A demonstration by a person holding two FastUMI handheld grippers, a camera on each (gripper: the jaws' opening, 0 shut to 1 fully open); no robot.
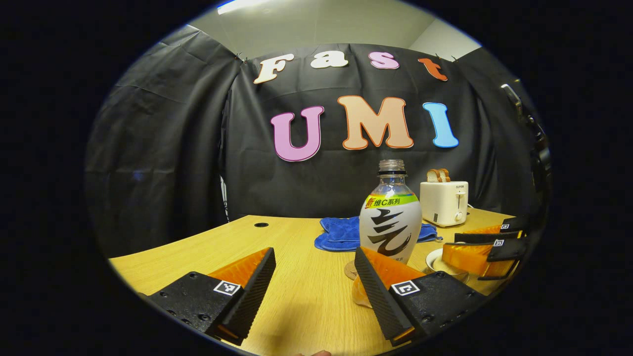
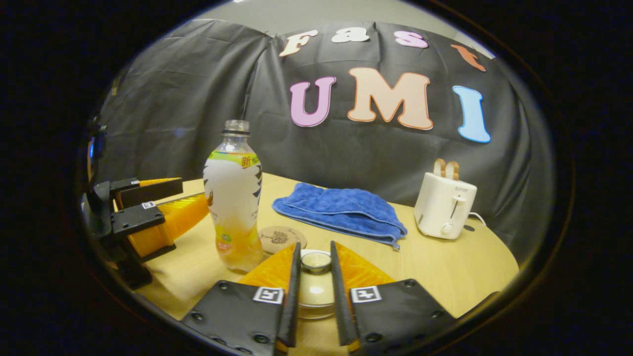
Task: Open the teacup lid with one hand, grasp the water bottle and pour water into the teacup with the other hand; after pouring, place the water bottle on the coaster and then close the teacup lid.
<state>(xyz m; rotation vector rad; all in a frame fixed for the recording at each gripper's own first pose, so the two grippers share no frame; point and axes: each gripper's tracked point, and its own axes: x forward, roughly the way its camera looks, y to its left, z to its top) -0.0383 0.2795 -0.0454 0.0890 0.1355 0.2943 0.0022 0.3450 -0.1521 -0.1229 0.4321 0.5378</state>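
The right gripper (image 2: 315,271) is pinched on the lid knob (image 2: 315,260), with the lid (image 2: 313,296) seemingly not yet lifted. The left gripper (image 1: 314,277) is spread, approaching the bottle (image 1: 390,217), ungrasped on the worktop (image 1: 296,277) beside the coaster (image 2: 282,238). Pouring, placing and closing remain.

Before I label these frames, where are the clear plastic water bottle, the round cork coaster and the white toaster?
clear plastic water bottle (image 2: 232,198), right gripper view, label.
round cork coaster (image 2: 282,238), right gripper view, top face.
white toaster (image 2: 443,205), right gripper view, front side.
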